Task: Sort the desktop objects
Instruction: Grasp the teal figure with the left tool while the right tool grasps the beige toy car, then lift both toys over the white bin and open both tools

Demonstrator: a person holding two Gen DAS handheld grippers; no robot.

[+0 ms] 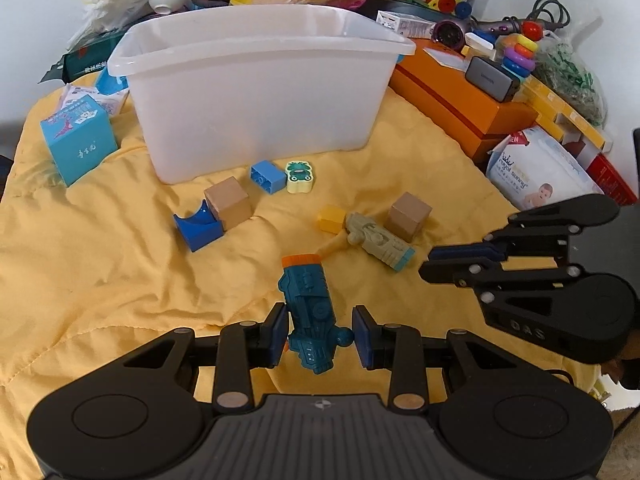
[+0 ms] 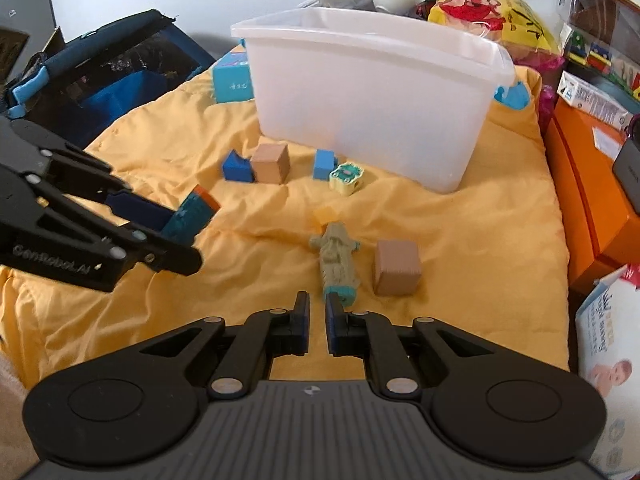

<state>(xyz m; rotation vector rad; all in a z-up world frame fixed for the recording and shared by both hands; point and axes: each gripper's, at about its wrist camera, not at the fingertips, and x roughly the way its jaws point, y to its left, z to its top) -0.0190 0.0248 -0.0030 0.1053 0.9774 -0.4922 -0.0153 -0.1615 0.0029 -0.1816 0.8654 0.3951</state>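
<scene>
Teal toy (image 1: 310, 316) sits in left gripper (image 1: 320, 334); right gripper (image 2: 317, 320) closed, empty.

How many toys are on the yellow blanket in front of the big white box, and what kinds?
Wooden cubes: 2
Blue blocks: 2
Yellow block: 1
Frog eraser: 1
Toy blasters: 2, green one lying down, teal one in the left gripper
Total: 8

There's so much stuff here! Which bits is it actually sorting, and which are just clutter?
Being sorted: teal toy in the left gripper, green toy, wooden cubes, blue blocks, white bin.

Just lying about: orange box, ring stacker, wipes pack.
</scene>
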